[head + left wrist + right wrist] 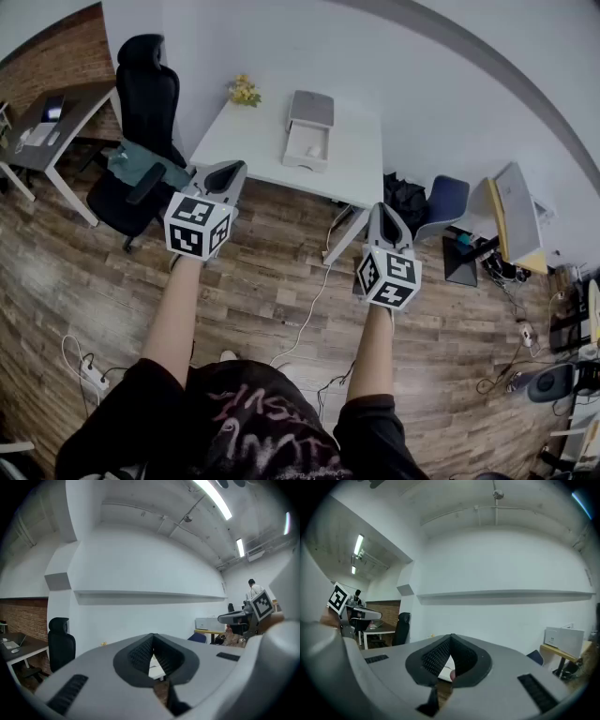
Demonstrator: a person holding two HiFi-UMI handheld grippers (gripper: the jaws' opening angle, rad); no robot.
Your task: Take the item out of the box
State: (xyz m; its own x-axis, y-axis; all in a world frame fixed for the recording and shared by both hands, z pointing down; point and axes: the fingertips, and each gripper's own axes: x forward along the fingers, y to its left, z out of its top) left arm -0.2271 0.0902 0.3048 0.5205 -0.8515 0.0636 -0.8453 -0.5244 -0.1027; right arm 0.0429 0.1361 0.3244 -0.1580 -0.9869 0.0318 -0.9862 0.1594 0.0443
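Left gripper (228, 169) has its jaws pressed together with nothing between them. The right gripper (383, 210) is likewise closed and empty. Both hang over the wood floor (272, 281), well short of the white table (234, 141). The box (309, 131) sits toward the far side of that table with its lid tipped up. A small pale item (314, 150) lies in its tray. I judge the approach has not yet begun. To do it well, I'd step up to the table's near edge and spread one gripper's jaws before descending. Then I'd come straight down over the item while the other gripper steadies the box so the tray doesn't lift.
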